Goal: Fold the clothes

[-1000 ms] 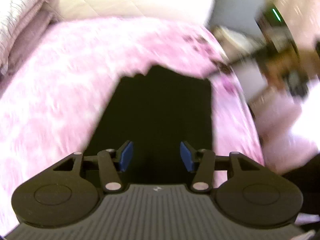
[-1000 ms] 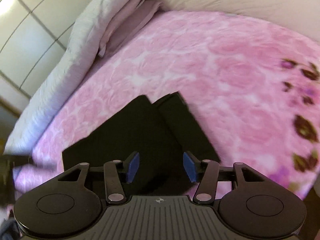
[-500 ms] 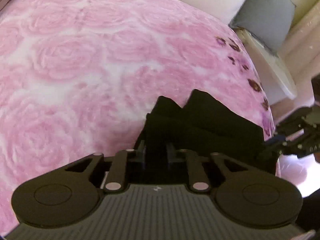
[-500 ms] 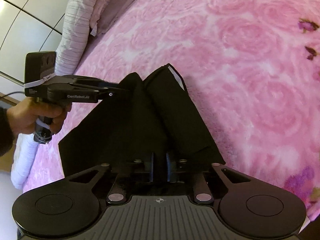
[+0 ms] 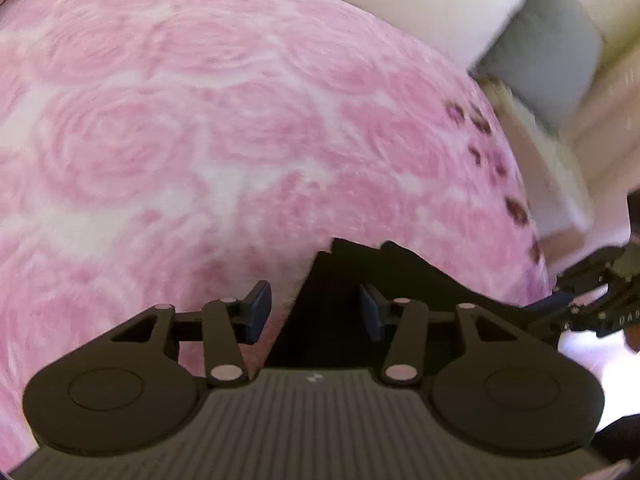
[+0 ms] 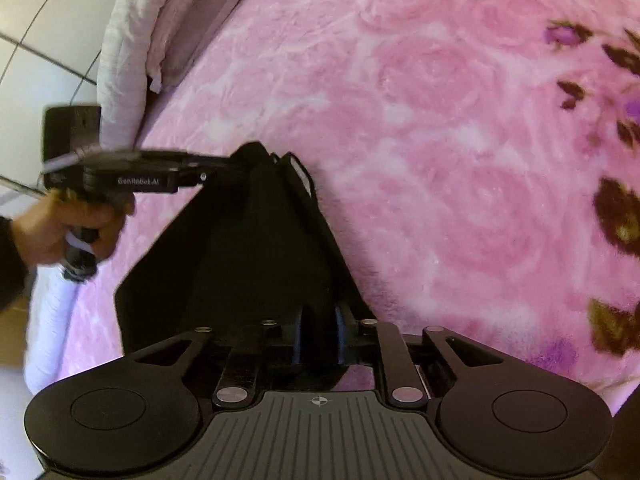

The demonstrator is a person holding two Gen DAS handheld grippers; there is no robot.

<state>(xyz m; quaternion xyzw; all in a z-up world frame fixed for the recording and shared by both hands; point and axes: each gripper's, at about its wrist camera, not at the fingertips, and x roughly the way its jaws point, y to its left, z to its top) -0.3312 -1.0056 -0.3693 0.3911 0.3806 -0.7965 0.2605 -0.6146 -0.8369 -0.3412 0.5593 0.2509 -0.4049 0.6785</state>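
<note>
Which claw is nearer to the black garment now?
Right. The right claw is shut on the black garment; the left claw is open at its far corner.

Black tongs (image 5: 314, 312), blue pads (image 5: 258, 311), silver pivot screws, ribbed grey base; dark sleeve (image 6: 10, 264); white-wrapped handle (image 6: 50, 320).

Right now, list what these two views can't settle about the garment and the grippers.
- Garment type: solid black, no detail in either view.
- Right gripper contact: its fingers sit against black cloth, the bite is lost.
- Left gripper in the right view: its tip merges with the cloth, motion-blurred.
</note>
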